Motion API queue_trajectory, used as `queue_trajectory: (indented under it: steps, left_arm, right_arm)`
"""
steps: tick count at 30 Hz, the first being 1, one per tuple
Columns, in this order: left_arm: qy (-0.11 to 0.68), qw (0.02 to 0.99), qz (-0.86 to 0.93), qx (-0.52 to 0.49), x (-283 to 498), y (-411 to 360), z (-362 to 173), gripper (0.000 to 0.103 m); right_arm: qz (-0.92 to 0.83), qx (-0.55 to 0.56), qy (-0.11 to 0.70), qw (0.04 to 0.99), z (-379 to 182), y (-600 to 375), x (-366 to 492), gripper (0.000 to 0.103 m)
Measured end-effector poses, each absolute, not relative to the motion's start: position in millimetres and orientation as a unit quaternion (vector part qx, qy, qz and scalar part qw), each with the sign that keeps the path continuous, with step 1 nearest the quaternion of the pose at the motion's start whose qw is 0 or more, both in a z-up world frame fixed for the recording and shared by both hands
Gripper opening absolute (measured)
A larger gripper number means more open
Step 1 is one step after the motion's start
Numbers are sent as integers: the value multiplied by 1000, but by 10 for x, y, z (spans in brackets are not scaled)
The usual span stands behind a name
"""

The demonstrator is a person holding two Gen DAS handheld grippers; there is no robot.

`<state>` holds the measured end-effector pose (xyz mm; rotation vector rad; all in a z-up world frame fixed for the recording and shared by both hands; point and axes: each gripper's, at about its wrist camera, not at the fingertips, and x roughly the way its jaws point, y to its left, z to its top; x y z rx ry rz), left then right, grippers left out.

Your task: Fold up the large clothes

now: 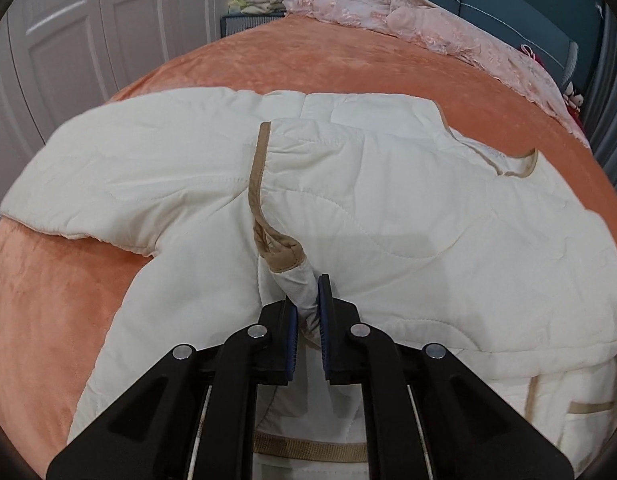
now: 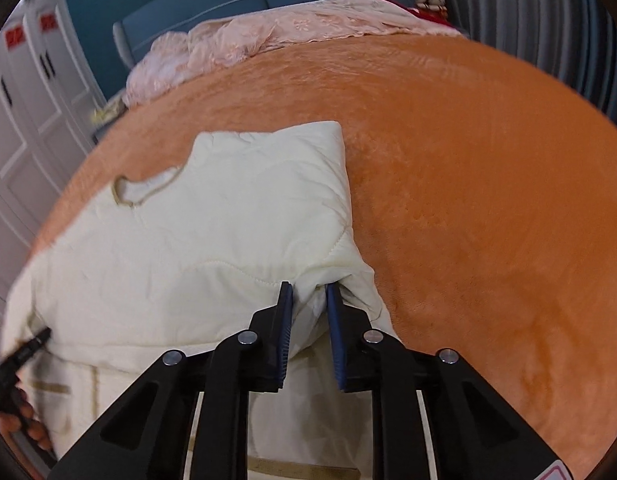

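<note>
Cream quilted fabric is sitting pinched in both of my tools right now. My left hand-held gripper point(image 1: 308, 312) is pressing its blue pads almost together on a twisted bunch of the quilted jacket point(image 1: 348, 216), right where the tan trim point(image 1: 257, 184) of the front edge is curling down into the jaws. I am holding it there, I judge, so that the front panel can be lifted and carried across as one flap instead of sagging.

My right hand-held gripper point(image 2: 308, 312) is standing a little wider, its pads squeezing a thicker puff of the same jacket point(image 2: 212, 216) at its right-hand edge, beside the folded-in sleeve point(image 2: 292, 152). Gripping both sides at once is probably keeping the bulky padding level for the next fold.

Outward from there, the jacket is lying spread on the orange bed cover point(image 1: 292, 64), one sleeve point(image 1: 120, 160) stretching out flat to the left. At the head of the bed a pink lace throw point(image 1: 408, 16) is lying rumpled.

Counting: two grippers, one jacket, two sleeves showing, one throw. A hand point(image 2: 24, 420) is gripping the other tool at the right view's edge.
</note>
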<state>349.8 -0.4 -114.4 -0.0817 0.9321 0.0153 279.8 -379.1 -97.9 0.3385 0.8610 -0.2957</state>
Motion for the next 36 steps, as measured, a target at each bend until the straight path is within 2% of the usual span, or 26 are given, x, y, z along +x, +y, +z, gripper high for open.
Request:
queue_trajectory:
  steps: [15, 28, 30, 31, 32, 33, 34, 36]
  left_arm:
    - [419, 908, 25, 11, 3441, -149, -1262, 10]
    - [414, 910, 26, 15, 3428, -172, -1281, 10]
    - [416, 909, 23, 2, 3421, -120, -1239, 15]
    - [418, 908, 21, -8, 3411, -66, -1193, 25]
    - [422, 906, 16, -22, 3381, 39, -1115, 39]
    - [423, 905, 15, -32, 3346, 141, -1050, 46]
    - [419, 907, 18, -45, 3282, 318, -953, 57]
    - [414, 908, 24, -63, 3209, 623, -826, 60]
  right_arm:
    - [-162, 104, 423, 885, -1132, -3703, 2836, 15]
    - [-186, 59, 423, 885, -1208, -3546, 2855, 18]
    - [-187, 64, 426, 883, -1157, -3574, 2805, 19]
    - [-190, 68, 426, 882, -1088, -3591, 2740, 21]
    - [-201, 63, 422, 882, -1010, -3581, 2670, 25]
    - [-216, 51, 413, 883, -923, -3554, 2596, 32]
    - [-230, 36, 401, 886, -802, -3495, 2509, 33]
    - [-218, 36, 385, 896, -606, -3356, 2432, 33]
